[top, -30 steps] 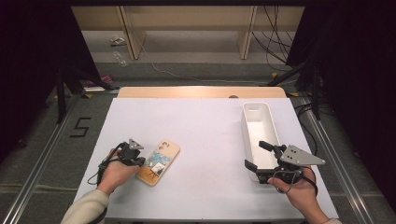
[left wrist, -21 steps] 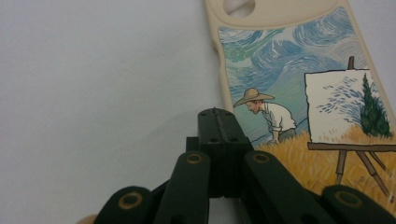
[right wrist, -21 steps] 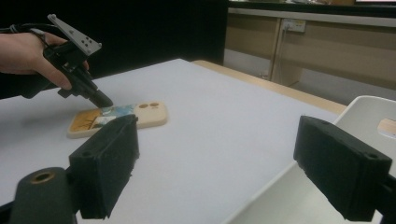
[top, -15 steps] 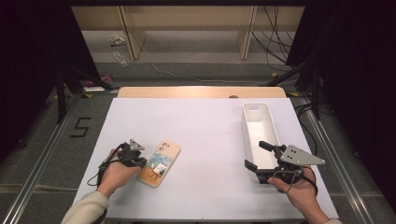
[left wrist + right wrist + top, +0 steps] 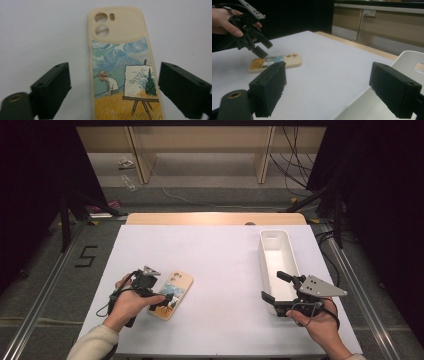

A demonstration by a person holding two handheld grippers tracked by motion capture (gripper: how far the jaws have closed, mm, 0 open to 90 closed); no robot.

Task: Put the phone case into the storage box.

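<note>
Phone case (image 5: 125,75), cream-coloured with rounded corners, is laid flat on the matte white table (image 5: 220,260), near the front left of it. A raised oblong block at one end is pierced by two round lens holes and a small slot; the rest of its back is printed with a painted scene of swirling blue sky, yellow grass, a figure in a straw hat and an easel. Its surface appears smooth and slightly glossy.

The left gripper (image 5: 113,87) is held just above the painted end of the case, and its blocky black jaws have just been opening; they are now spread wide, the case being seen between them but not pressed by either pad. In the high view the case (image 5: 172,295) is seen slanted, with the left gripper (image 5: 165,301) over its near end.

The right gripper (image 5: 272,292) is held over the near end of a long, narrow white bin (image 5: 275,251) with smooth plastic walls and rounded corners. Its jaws are likewise spread apart, and nothing is clamped between them.
</note>
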